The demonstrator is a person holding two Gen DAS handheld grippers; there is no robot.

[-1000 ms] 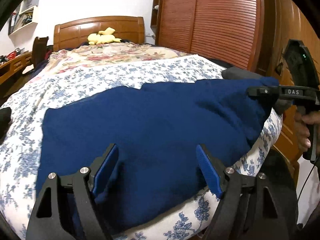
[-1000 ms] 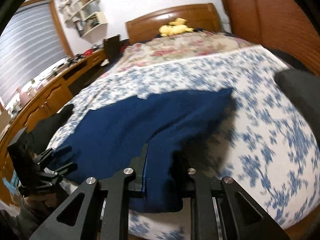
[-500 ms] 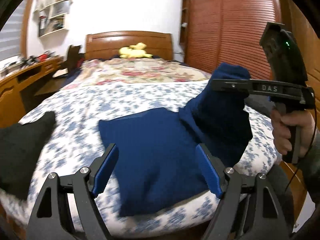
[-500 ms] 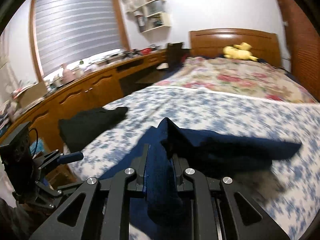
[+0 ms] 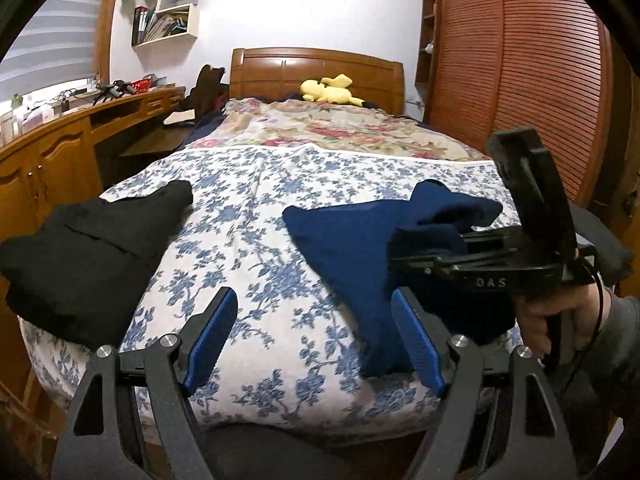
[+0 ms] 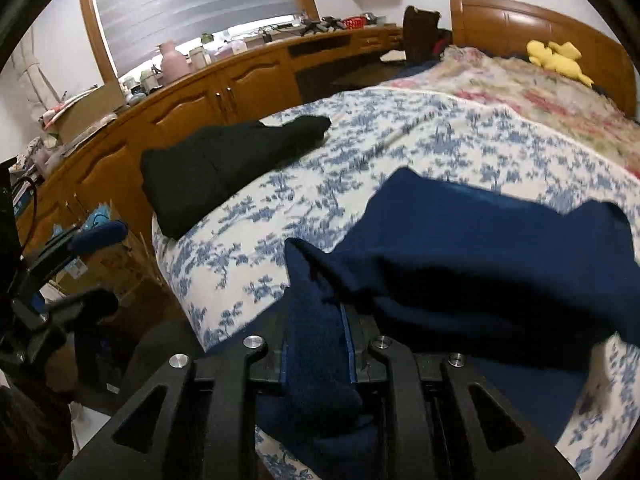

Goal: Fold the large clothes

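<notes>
**Navy garment pinched in right claw, left claw spread**

Navy garment (image 5: 352, 248) spread over the floral bedsheet (image 5: 256, 264), ahead and to the right of the left claw (image 5: 316, 336). One bunched edge lifted off the bed, clamped between the pads of the right claw (image 6: 316, 344), pressed together on the cloth. Left claw held wide apart, gripping nothing, poised above the bed's near edge. Black garment (image 5: 84, 256) lying to the left of the left claw, well apart from the navy one. Yellow plush toy (image 5: 330, 90) far ahead by the wooden headboard (image 5: 280, 70).
</notes>
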